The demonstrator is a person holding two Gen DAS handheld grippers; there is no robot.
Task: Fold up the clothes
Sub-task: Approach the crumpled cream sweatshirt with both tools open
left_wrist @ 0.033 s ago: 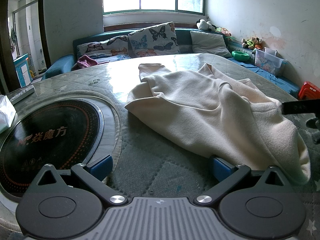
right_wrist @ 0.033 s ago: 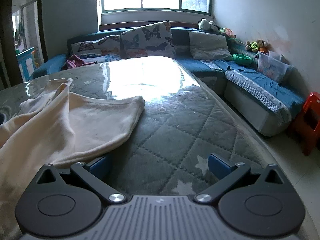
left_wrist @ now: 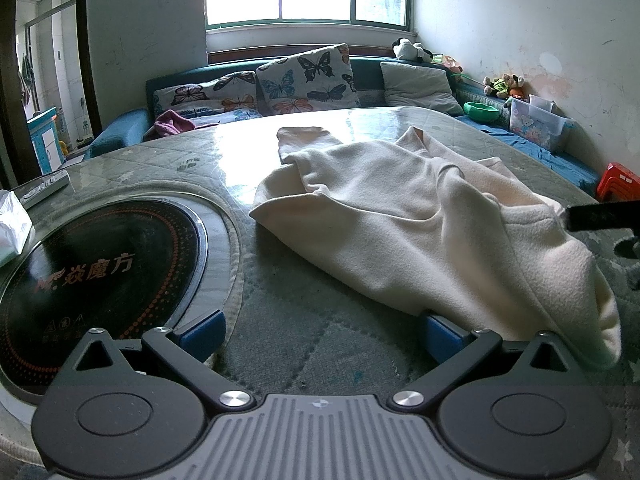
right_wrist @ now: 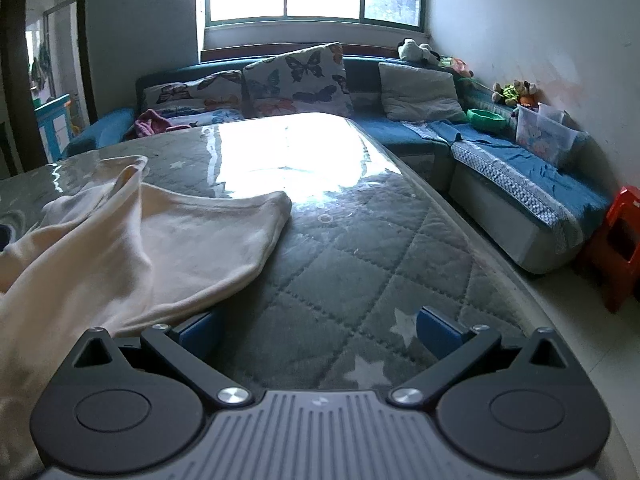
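- Black induction cooktop (left_wrist: 92, 276) sits ahead-left of the left tool.
- Butterfly cushions (left_wrist: 306, 80) far ahead.
- Red stool (right_wrist: 616, 248) off right.

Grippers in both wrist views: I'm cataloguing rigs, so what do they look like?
Both match. The left gripper and right gripper each have a grey ribbed centre plate, two round black discs at the sides, black linkage bars with silver pivot bolts, and blue fingers. A small cross mark sits on the plate's top edge. No cables, sleeves or hands show.
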